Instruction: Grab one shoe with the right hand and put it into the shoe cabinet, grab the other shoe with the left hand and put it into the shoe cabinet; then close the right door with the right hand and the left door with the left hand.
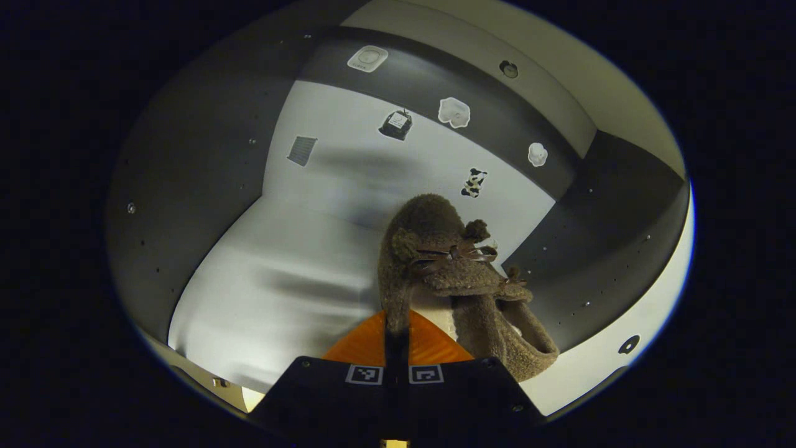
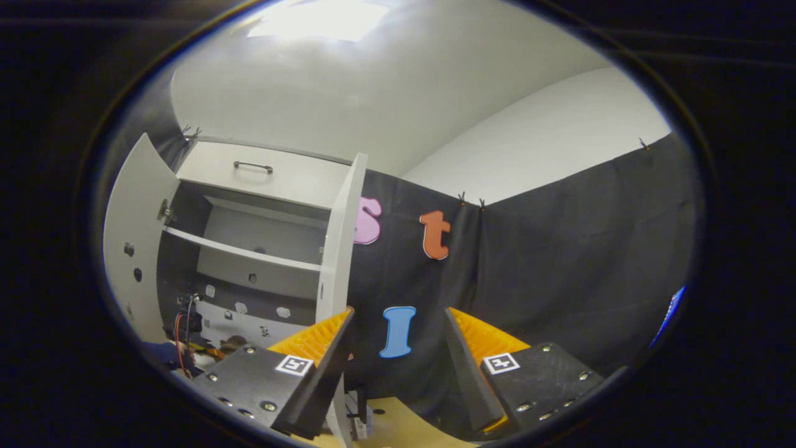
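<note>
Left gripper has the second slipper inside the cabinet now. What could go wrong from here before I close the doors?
1. The left gripper pinches only the edge of the held slipper, which leans on the other slipper; releasing may topple both.
2. The right gripper, open, sits close to the right door edge; a careless swing might knock it.
3. The left door stands wide open; the left arm must withdraw first.

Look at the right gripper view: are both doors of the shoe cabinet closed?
No. Both doors of the shoe cabinet stand swung open, the left door and the right door, with the shelf inside exposed.
</note>
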Available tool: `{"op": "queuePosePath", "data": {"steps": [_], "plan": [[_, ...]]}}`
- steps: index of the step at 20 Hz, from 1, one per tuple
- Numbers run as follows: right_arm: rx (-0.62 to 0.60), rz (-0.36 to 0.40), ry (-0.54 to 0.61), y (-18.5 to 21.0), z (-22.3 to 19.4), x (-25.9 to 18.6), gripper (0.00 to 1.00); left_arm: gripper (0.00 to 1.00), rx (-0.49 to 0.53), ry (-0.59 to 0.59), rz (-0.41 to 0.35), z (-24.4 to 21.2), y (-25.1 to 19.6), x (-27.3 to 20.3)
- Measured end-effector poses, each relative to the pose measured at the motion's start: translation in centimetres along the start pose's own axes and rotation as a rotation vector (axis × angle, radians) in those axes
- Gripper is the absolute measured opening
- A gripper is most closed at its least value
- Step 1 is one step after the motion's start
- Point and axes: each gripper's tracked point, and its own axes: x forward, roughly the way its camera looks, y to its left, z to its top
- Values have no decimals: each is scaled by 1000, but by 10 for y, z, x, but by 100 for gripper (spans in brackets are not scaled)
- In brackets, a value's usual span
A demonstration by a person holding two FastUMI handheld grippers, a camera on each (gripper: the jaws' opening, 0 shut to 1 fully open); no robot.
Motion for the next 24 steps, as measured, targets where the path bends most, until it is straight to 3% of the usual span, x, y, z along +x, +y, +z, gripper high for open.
{"op": "queuePosePath", "data": {"steps": [6,12,14,16,17,20,22,24], "plan": [[-10,-45,14,-19,-3,-8,84,1,58,23,50,-1,5,16],[-6,-81,38,-28,-12,-8,84,0,81,38,54,-4,-3,24],[-5,-90,44,-35,-14,-15,85,9,107,40,71,-4,-3,24],[-6,-97,50,-40,-15,-19,84,10,119,41,75,-4,-6,24],[-5,-98,53,-41,-15,-19,84,6,122,41,76,-5,-6,24],[-1,-97,62,-41,-19,-18,84,35,124,50,116,-6,2,19],[0,-94,70,-42,-22,-19,85,60,122,43,111,-4,0,13],[5,-87,83,-42,-27,-19,85,67,132,32,107,-1,-2,4]]}}
